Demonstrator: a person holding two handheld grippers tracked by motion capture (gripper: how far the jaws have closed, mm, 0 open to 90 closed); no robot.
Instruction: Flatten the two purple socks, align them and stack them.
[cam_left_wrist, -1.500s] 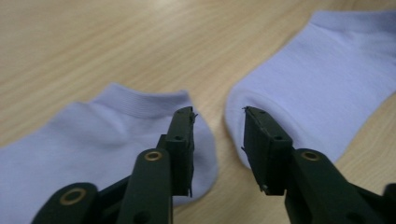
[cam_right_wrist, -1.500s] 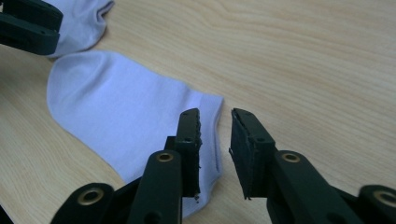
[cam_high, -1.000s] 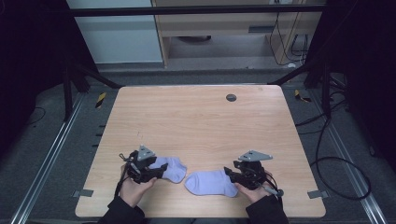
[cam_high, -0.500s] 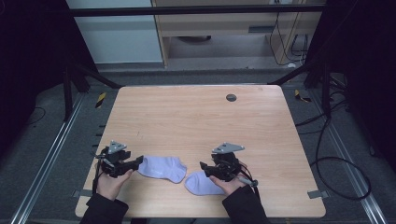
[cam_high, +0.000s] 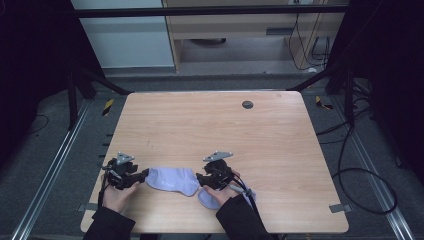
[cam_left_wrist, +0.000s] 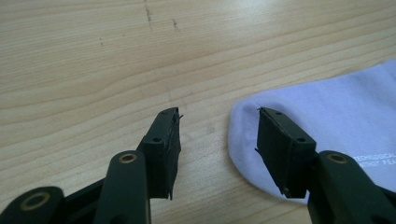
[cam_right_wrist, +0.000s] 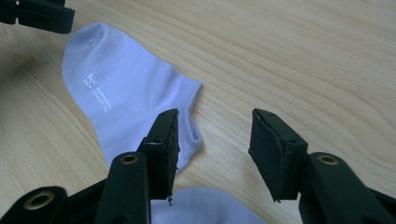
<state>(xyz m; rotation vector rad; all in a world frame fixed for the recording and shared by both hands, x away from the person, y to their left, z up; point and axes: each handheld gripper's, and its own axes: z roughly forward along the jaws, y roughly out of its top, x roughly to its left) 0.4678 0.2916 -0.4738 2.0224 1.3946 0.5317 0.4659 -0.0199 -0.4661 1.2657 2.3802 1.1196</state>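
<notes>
Jaws on both tools stood spread with nothing between them. In the left gripper view, the left gripper (cam_left_wrist: 217, 135) straddled the rounded toe end of a lilac sock (cam_left_wrist: 327, 112), one jaw over bare wood and the other over the fabric's edge; whether that jaw touched the cloth could not be told. In the right gripper view, the right gripper (cam_right_wrist: 212, 140) hovered above the cuff end of the same sock (cam_right_wrist: 126, 102), its jaws parted wide over the wooden table (cam_right_wrist: 303, 56), and a second lilac sock (cam_right_wrist: 205, 207) peeped in at the bottom edge, just below the first. From the high view, the first sock (cam_high: 171, 179) lay flat between the two tools near the table's front edge, while the second sock (cam_high: 210, 196) sat close beside it, partly under the person's right hand (cam_high: 220, 192), and the two seemed to touch or slightly overlap. By my judgement the work was pairing or folding the socks, and it was at an early stage: both lay flat and unfolded, neither was gripped, and stacking them still remained.
</notes>
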